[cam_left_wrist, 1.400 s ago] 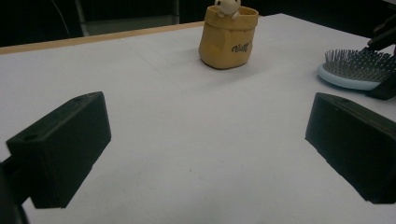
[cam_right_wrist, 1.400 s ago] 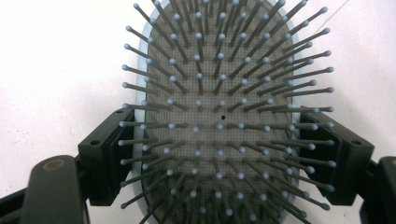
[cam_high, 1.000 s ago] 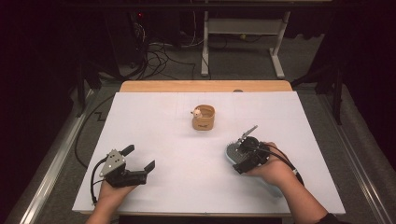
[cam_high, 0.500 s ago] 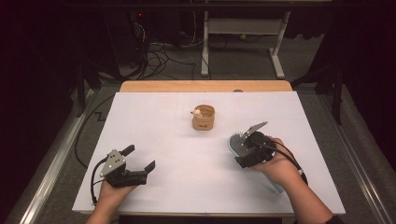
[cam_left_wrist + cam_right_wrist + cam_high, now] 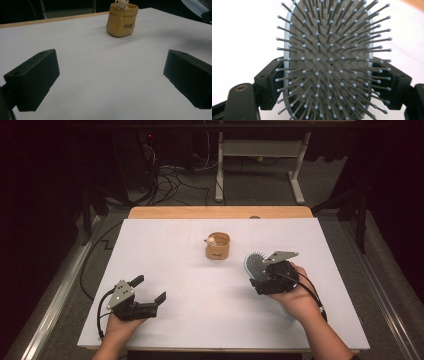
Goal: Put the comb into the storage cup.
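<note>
A light blue paddle hairbrush (image 5: 254,264) with grey bristles is held off the white table (image 5: 200,320) at the right. My right gripper (image 5: 260,279) is shut on it. In the right gripper view the two black jaws press on either side of the brush head (image 5: 329,50), bristles facing the camera, with the gripper (image 5: 330,85) around its lower half. My left gripper (image 5: 149,289) rests at the front left, open with nothing between its jaws (image 5: 110,80). A small tan pouch (image 5: 218,247) with a little toy peeking out stands mid-table, ahead of the left gripper (image 5: 121,21).
A wooden strip (image 5: 220,212) borders the table's far edge. Beyond it are a white desk frame (image 5: 260,150) and cables (image 5: 170,175) on the dark floor. Metal rails run along both sides of the table.
My right gripper has shifted with the hairbrush and turned it, so the brush head now shows to the left of the gripper. The left gripper has stayed put.
</note>
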Action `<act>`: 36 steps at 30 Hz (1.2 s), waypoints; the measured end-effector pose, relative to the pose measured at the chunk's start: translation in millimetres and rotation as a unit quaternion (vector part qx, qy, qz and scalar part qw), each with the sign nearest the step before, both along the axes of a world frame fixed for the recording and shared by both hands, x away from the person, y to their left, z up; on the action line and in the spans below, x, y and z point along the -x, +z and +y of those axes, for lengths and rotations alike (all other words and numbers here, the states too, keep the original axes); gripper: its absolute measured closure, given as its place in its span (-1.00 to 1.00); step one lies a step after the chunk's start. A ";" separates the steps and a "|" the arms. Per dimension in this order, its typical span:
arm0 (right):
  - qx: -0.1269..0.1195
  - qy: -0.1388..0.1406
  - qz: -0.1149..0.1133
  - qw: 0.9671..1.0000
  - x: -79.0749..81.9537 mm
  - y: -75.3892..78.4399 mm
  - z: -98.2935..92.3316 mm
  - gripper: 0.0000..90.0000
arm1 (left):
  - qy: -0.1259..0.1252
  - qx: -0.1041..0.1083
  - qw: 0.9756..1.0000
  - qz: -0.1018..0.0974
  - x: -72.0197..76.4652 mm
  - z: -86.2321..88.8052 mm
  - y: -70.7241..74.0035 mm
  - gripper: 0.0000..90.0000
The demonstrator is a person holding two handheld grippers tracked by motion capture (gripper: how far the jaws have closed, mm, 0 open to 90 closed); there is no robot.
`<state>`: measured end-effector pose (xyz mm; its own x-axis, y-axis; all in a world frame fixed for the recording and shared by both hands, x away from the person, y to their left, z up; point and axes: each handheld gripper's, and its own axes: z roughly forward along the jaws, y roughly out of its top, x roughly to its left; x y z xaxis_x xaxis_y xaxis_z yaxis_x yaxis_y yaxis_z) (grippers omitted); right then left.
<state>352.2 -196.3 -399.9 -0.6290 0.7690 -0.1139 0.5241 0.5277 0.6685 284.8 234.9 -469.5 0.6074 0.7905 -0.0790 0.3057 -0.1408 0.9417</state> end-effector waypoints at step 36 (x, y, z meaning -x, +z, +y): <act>-0.155 -0.039 -0.179 0.971 19.9 -5.2 -8.4 -0.55 | -0.002 0.005 1.000 0.003 -0.1 0.0 -0.3 -0.98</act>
